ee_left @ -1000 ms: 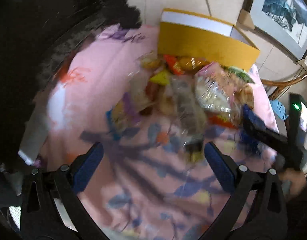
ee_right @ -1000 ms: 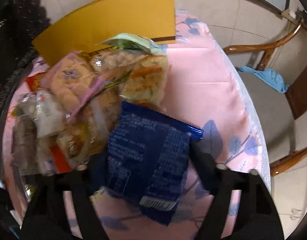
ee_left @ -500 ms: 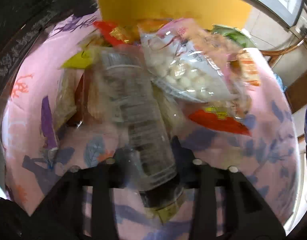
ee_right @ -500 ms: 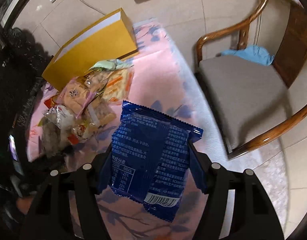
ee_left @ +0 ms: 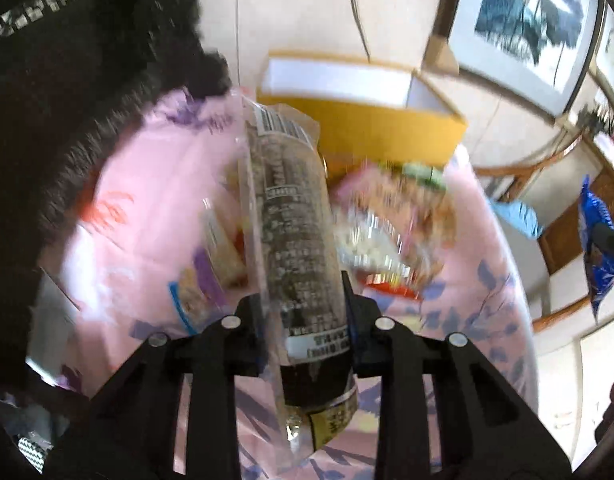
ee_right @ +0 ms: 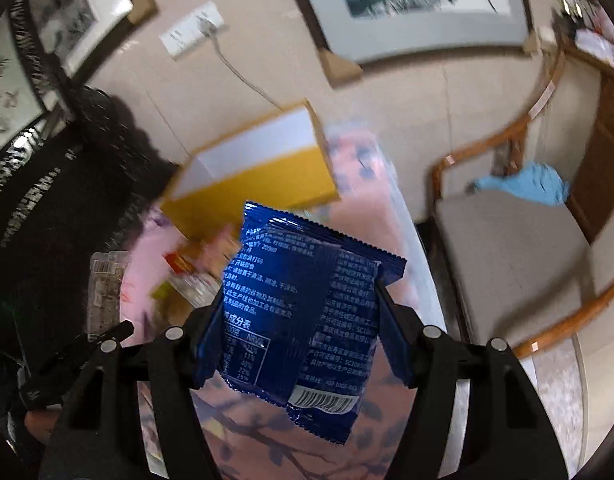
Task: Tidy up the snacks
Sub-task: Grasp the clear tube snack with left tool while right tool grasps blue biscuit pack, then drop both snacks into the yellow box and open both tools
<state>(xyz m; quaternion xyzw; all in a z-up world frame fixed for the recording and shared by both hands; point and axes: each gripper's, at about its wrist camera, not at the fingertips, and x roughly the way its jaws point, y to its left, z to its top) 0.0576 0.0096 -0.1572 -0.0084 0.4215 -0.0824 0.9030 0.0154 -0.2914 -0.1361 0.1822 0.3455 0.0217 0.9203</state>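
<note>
Readable on the glossy blue foil snack packet [ee_right: 307,320], near and central in the right wrist view: white Chinese print with "成分表", a "NRV%" column, percentages 11%, 22%, 25%, and a barcode on white at its lower edge. Only blurred, unreadable print and a barcode on the long clear-wrapped dark snack pack [ee_left: 295,248].

each gripper is black plastic with two long flat arms that have open slots cut in them. the left gripper [ee_left: 303,320] has four round silver screws in a row and dark blue pads [ee_left: 353,332] on its fingers. the right gripper [ee_right: 297,320] looks the same, with silver screws and blue pads [ee_right: 391,336].
</note>
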